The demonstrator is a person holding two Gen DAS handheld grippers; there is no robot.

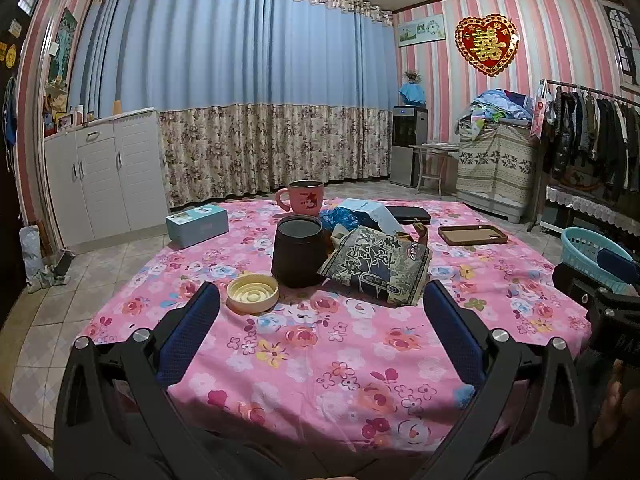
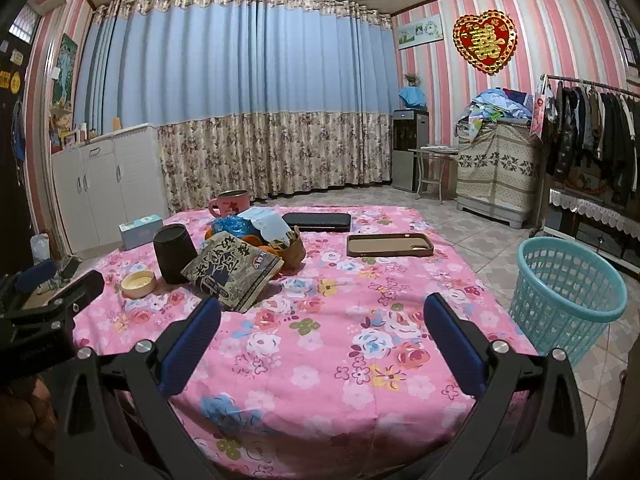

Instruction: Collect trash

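I've got both grippers up side by side, pointing the same way. My left gripper (image 1: pixel 320 300) has its blue-padded fingers (image 1: pixel 192 332) spread wide with nothing between them. My right gripper (image 2: pixel 322 312) is the same deal, fingers (image 2: pixel 452 344) spread wide and holding nothing. Each one pokes into the edge of the other's camera view.

Floral-clothed table (image 2: pixel 320 380), mug (image 1: pixel 304 197), cream lid (image 1: pixel 252 293) (upturned), phone case (image 2: pixel 390 245)

left claw (image 1: pixel 320 300): black frame | blue pads | silver screws | right claw (image 2: pixel 322 312): same
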